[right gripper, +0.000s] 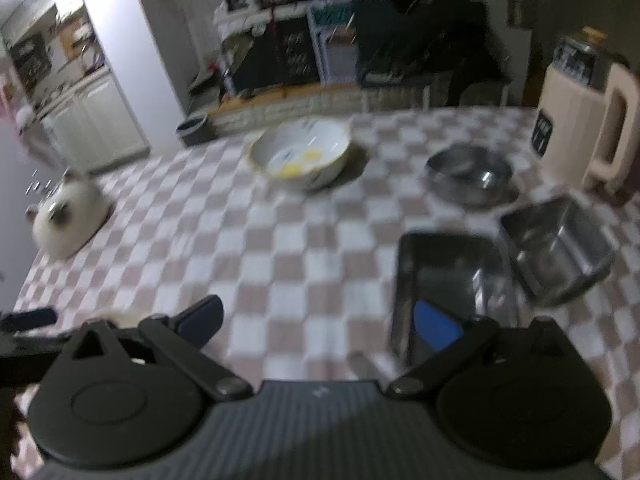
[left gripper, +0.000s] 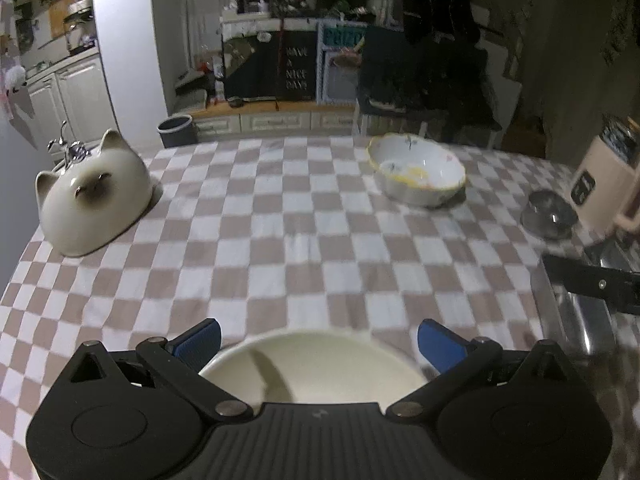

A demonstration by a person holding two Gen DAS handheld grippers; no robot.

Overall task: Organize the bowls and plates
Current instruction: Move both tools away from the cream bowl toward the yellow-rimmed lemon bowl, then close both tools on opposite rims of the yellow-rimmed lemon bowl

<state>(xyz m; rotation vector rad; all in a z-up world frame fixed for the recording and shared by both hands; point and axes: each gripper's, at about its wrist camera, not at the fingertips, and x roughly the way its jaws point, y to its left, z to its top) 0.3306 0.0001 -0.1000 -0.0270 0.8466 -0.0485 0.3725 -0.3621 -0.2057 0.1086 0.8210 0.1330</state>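
Observation:
My left gripper [left gripper: 319, 340] is open, its blue fingers wide apart above a cream bowl [left gripper: 316, 368] at the near table edge; the bowl lies between and below them. A white bowl with a yellow rim [left gripper: 416, 174] stands at the far middle, also in the right wrist view [right gripper: 300, 152]. A cat-shaped ceramic bowl [left gripper: 94, 196] lies upside down at the left, blurred in the right view [right gripper: 66, 216]. My right gripper [right gripper: 320, 320] is open and empty over the checked cloth, its right finger above a rectangular steel tray [right gripper: 452, 272].
A round steel bowl [right gripper: 468, 174] and a second steel tray [right gripper: 560, 248] sit at the right. A beige jug [right gripper: 584, 120] stands at the far right corner. The checked tablecloth [left gripper: 280, 248] covers the table. The other gripper's black part [left gripper: 592, 284] shows at the right.

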